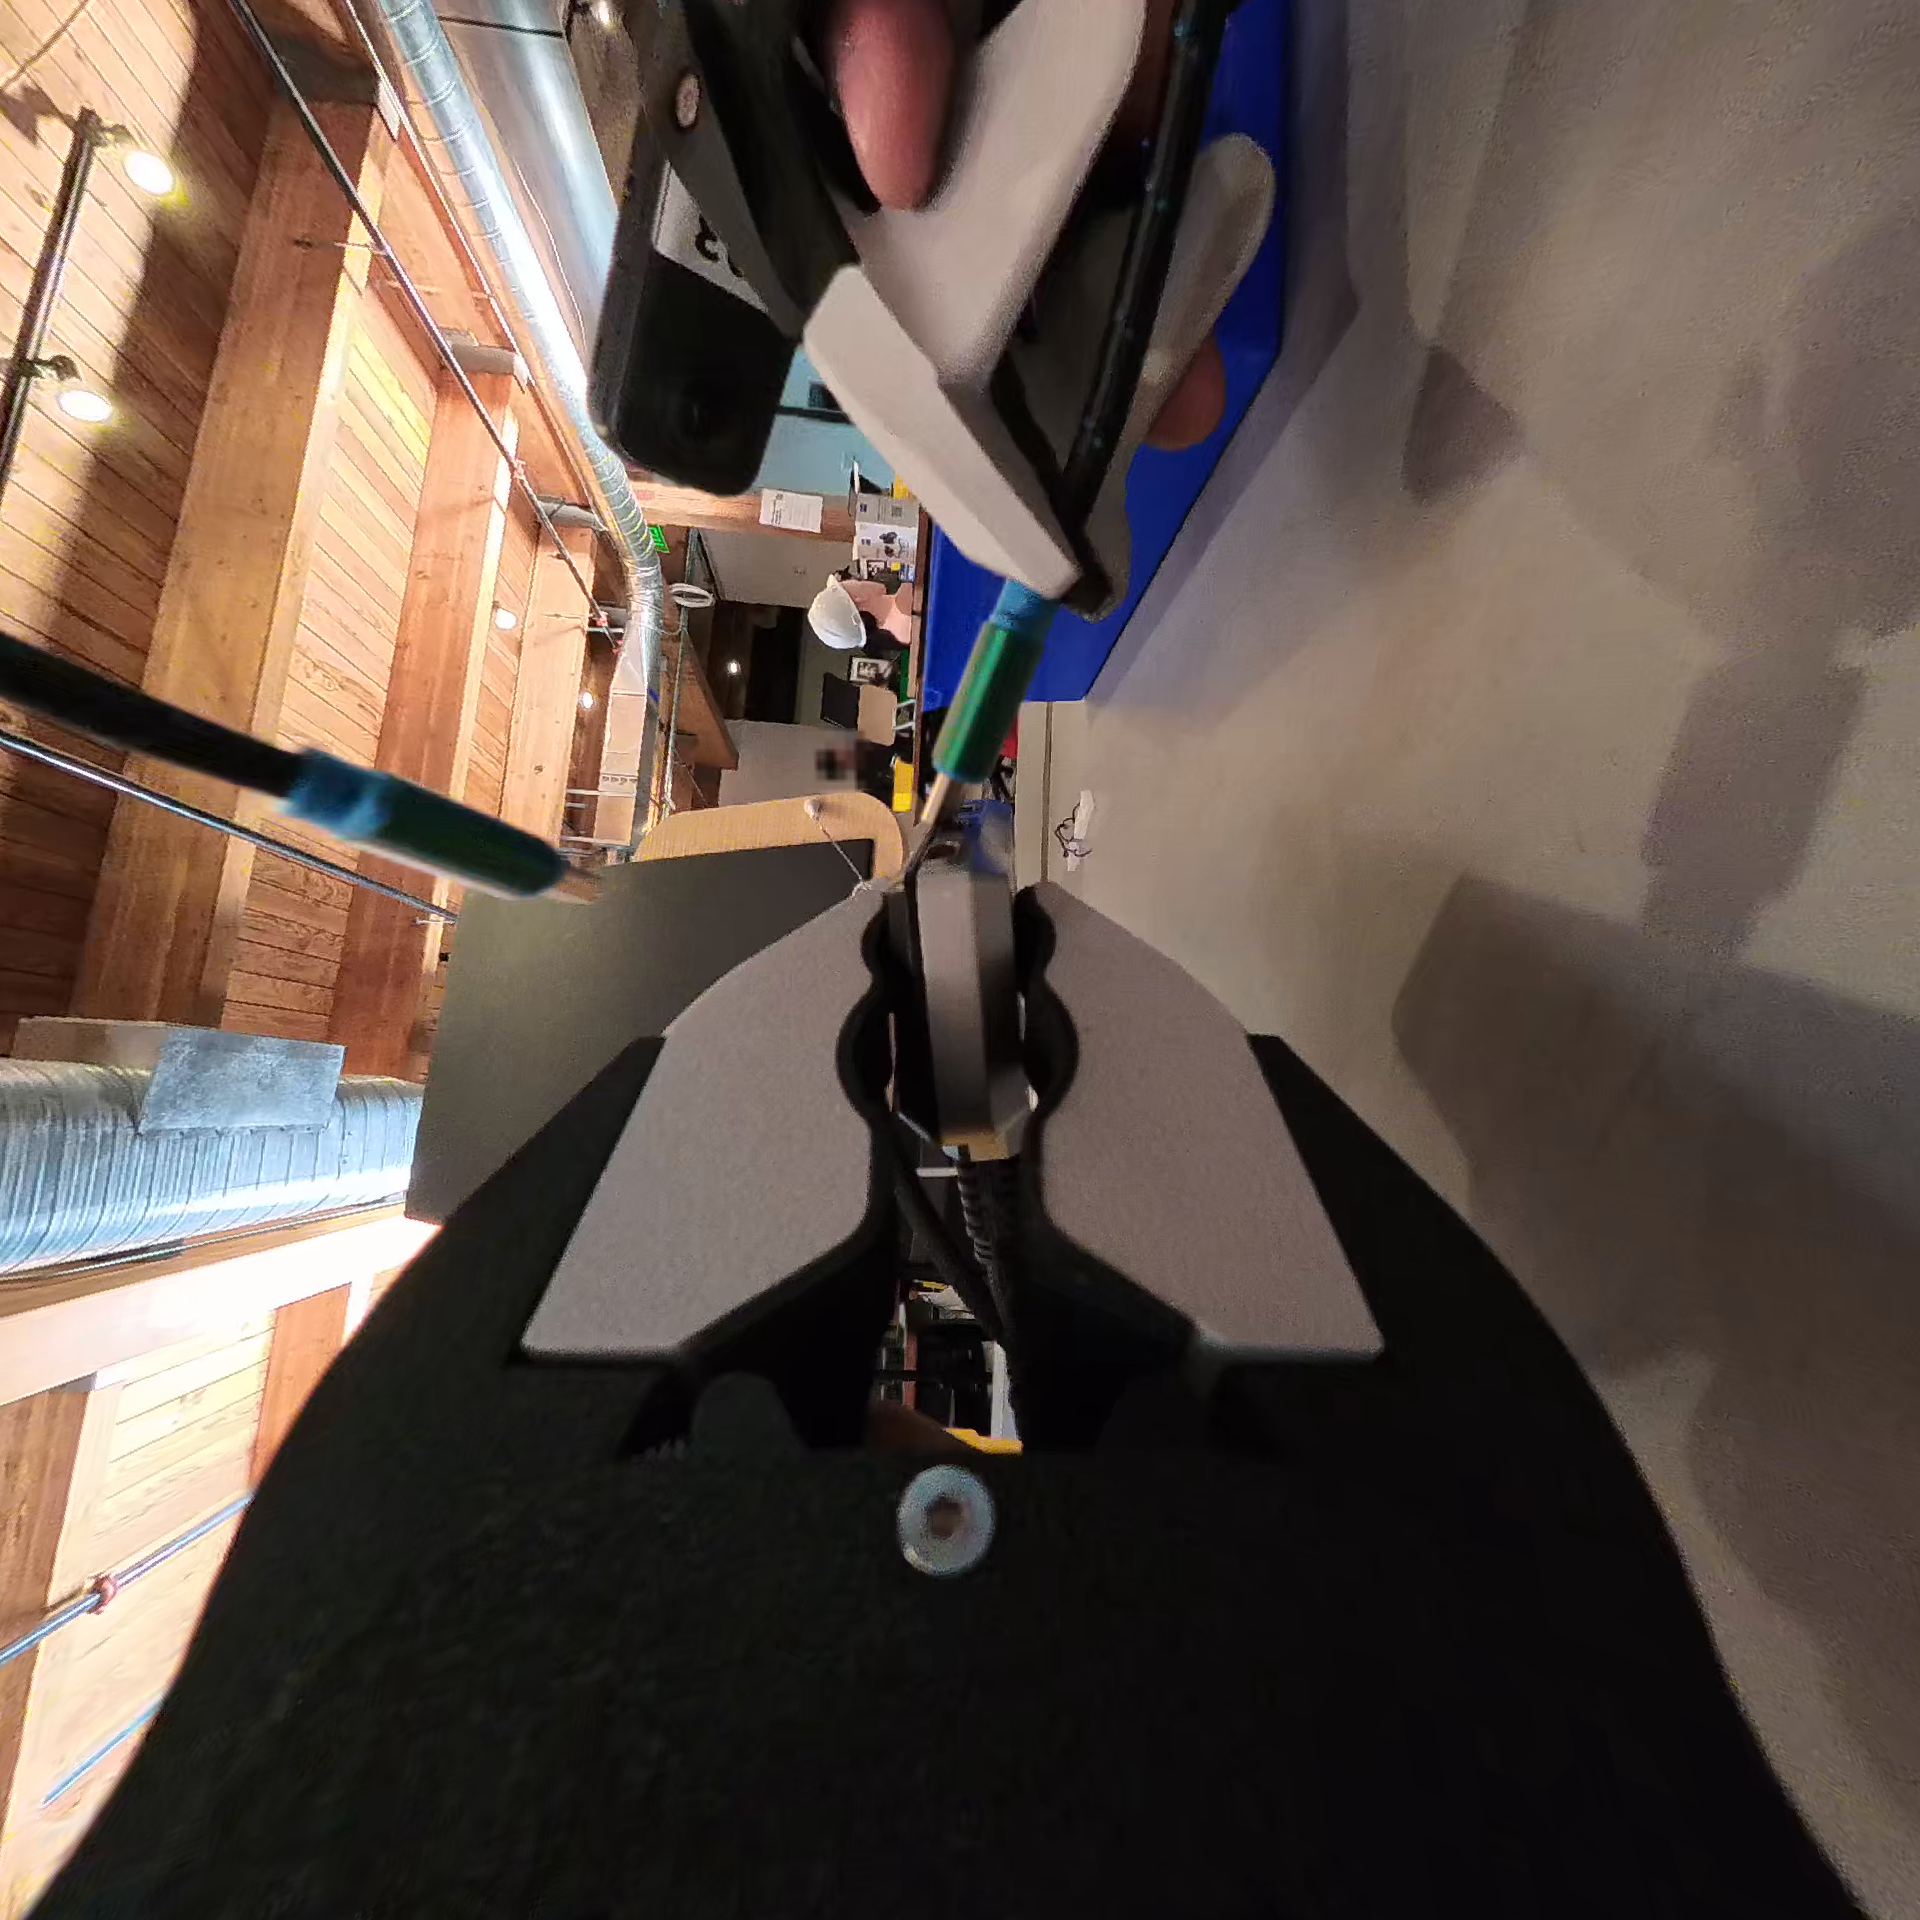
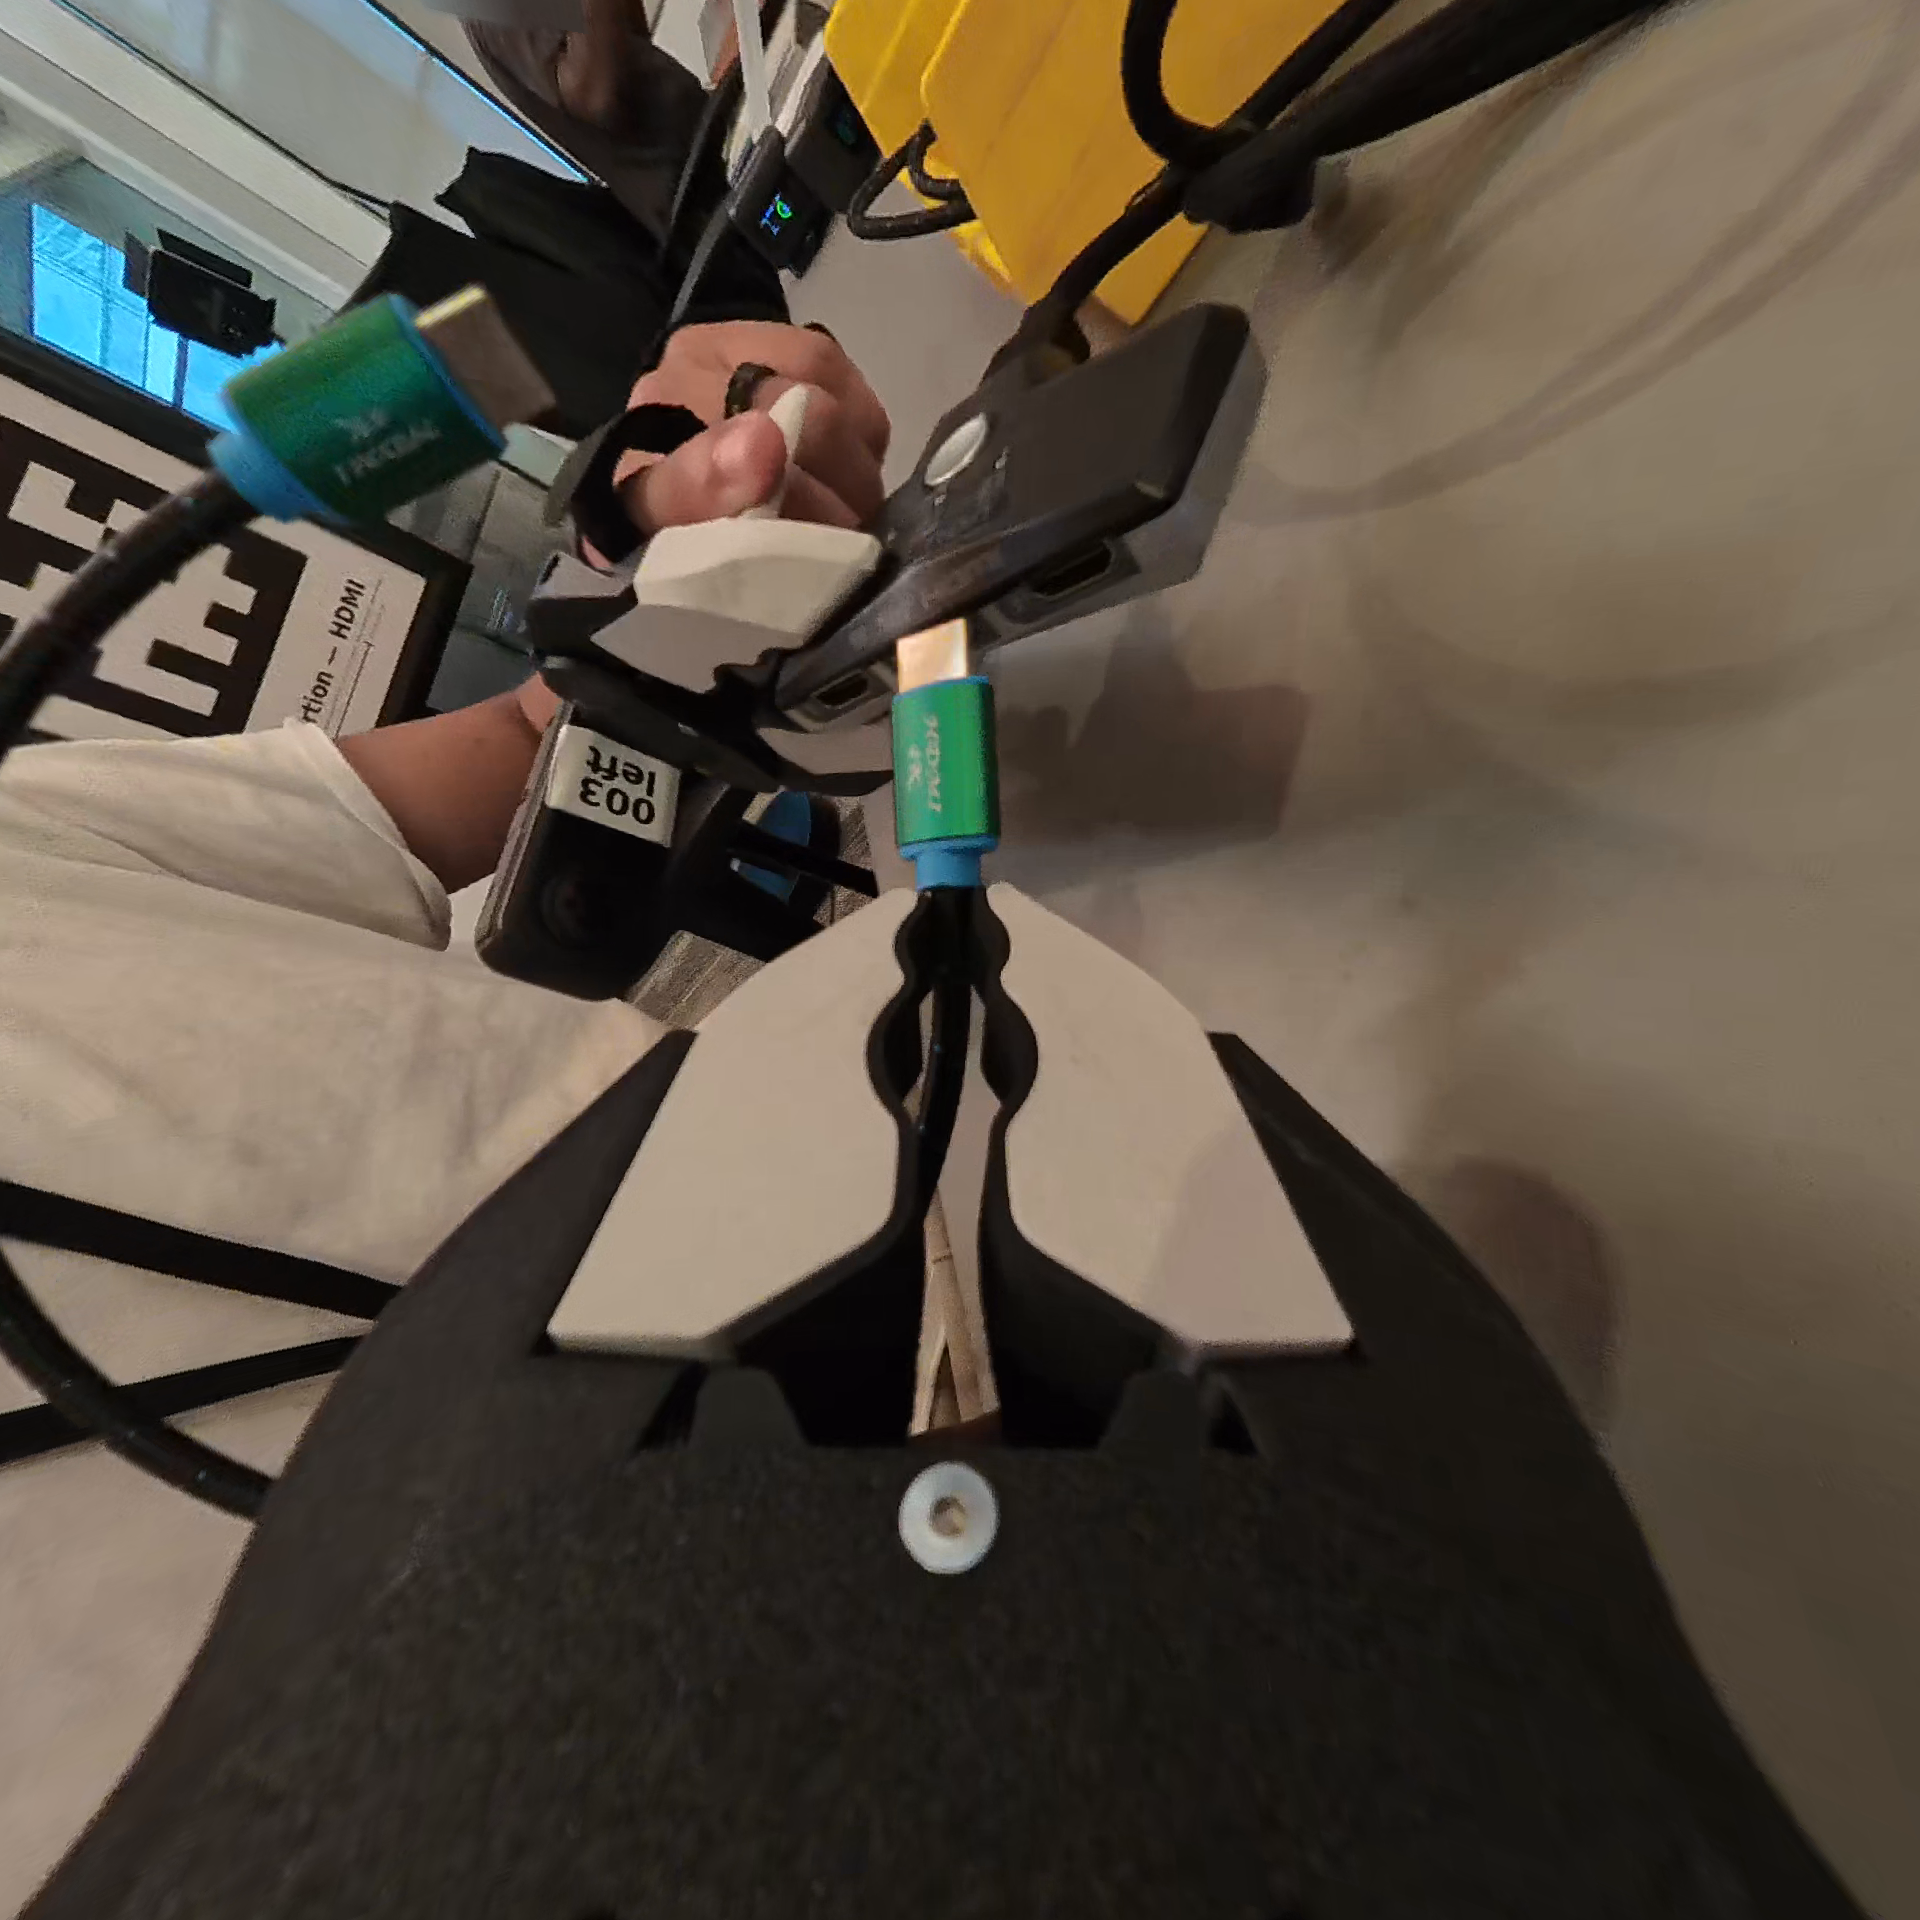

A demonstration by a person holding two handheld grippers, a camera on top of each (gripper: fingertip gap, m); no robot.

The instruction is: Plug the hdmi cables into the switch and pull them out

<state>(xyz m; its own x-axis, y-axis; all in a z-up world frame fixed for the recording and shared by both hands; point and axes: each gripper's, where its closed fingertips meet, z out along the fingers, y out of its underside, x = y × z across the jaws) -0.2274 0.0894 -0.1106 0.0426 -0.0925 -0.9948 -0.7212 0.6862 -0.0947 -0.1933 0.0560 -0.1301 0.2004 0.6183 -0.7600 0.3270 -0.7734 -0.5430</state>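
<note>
My left gripper (image 1: 961,914) is shut on the black HDMI switch (image 1: 966,997), seen edge-on between its fingers. In the right wrist view the switch (image 2: 1060,499) is a flat black box with a round button, clamped by the left gripper (image 2: 831,623). My right gripper (image 2: 945,914) is shut on the black cable just behind a green HDMI plug (image 2: 940,769). The plug's gold tip is at the switch's port side, between two empty ports, and mostly shows. The right gripper (image 1: 1049,582) and this plug (image 1: 977,707) also show in the left wrist view.
A second green HDMI plug (image 2: 364,416) hangs free on a black braided cable at upper left; it also shows in the left wrist view (image 1: 436,831). A black cable (image 2: 1060,322) enters the switch's far end. A yellow bin (image 2: 1039,135) and a blue bin (image 1: 1039,623) stand on the grey table (image 2: 1558,935). There is about 5 cm between the tips of the two grippers.
</note>
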